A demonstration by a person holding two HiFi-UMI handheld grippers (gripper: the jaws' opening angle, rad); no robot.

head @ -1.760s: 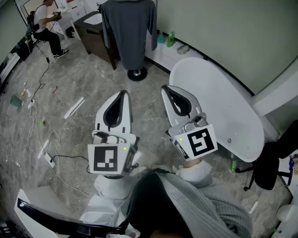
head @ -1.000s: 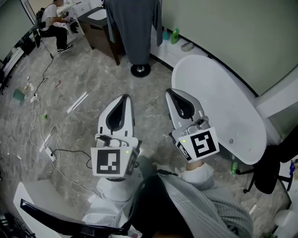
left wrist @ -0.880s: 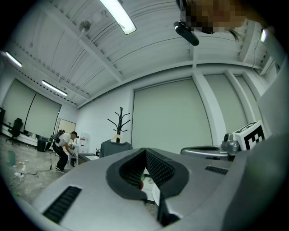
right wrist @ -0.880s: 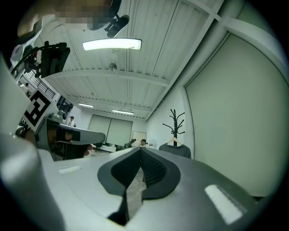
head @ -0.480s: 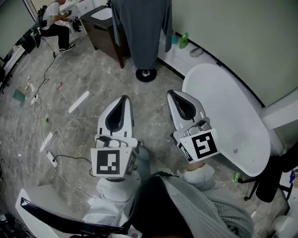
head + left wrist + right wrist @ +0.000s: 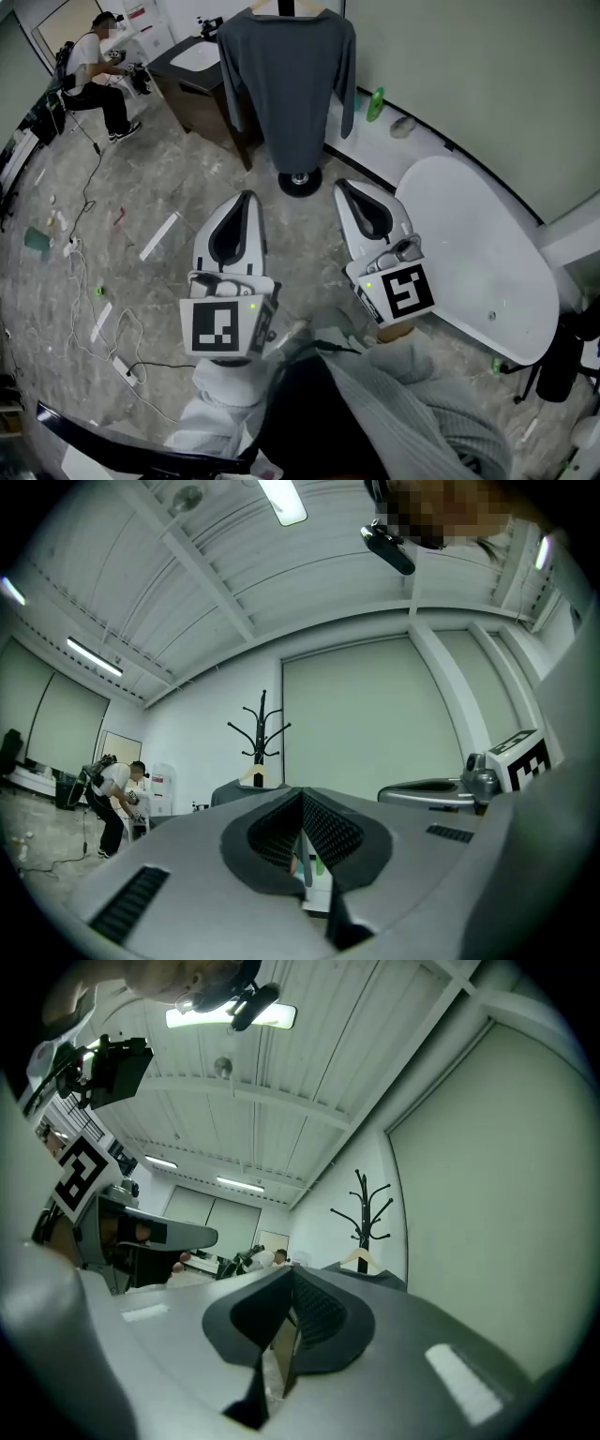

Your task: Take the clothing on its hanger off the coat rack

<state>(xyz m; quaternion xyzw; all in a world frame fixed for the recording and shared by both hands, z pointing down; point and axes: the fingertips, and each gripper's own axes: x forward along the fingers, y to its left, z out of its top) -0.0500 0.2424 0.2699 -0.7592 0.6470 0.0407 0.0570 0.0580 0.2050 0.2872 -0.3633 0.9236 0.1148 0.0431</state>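
A dark grey long-sleeved top (image 6: pixel 289 84) hangs on a wooden hanger (image 6: pixel 252 777) from a black coat rack (image 6: pixel 262 733) with a round base (image 6: pixel 300 180) on the floor. The rack also shows in the right gripper view as the coat rack (image 6: pixel 364 1206) with the hanger (image 6: pixel 359 1259) below its hooks. My left gripper (image 6: pixel 246 198) and right gripper (image 6: pixel 340 186) are side by side, short of the rack, both shut and holding nothing. Each points toward the garment.
A white oval table (image 6: pixel 478 253) stands at the right by the pale wall. A dark wooden cabinet (image 6: pixel 192 84) sits behind the rack. A person (image 6: pixel 94 70) sits at the far left. Cables and a power strip (image 6: pixel 125 367) lie on the marble floor at left.
The view has tipped upward and moved in: the garment and rack base now sit lower in the head view and nearer the gripper tips. Both grippers stay shut.
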